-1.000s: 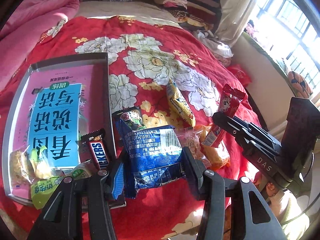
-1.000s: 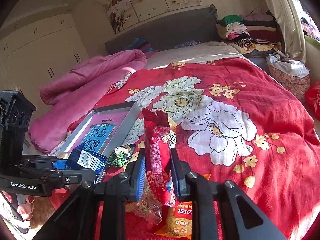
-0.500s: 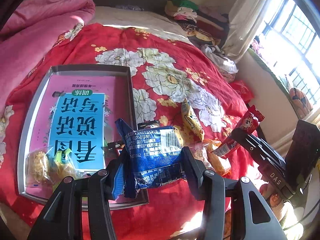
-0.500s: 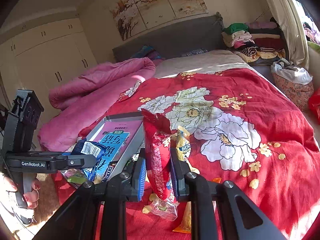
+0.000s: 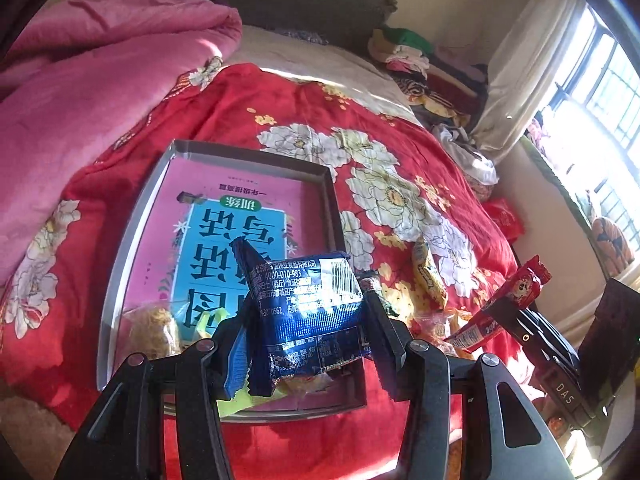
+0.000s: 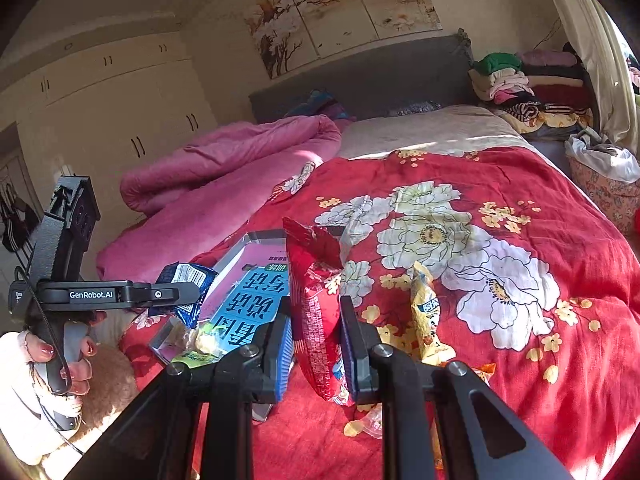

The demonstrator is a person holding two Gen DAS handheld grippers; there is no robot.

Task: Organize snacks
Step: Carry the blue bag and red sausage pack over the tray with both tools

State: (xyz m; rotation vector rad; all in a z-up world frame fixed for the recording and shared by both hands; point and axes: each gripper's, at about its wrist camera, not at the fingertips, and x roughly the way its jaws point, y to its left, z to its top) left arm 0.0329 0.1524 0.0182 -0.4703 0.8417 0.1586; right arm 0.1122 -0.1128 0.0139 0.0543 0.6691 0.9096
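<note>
left claw (image 5: pixel 306 344): black, blue pads, silver screws | handle: "GenRobot.AI", black cable | nails: red

The blue snack packet (image 5: pixel 308 312) is glossy, crinkled foil; the red packet (image 6: pixel 318 312) shiny plastic film. The tray (image 5: pixel 120 256) has matt grey metal walls. The bedspread (image 6: pixel 520 360) is soft printed cloth, and the tongs (image 5: pixel 306 344) matt black plastic.

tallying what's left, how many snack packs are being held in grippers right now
2. A blue packet is clamped in the left gripper above the tray; a red packet is clamped in the right gripper over the bedspread.
</note>
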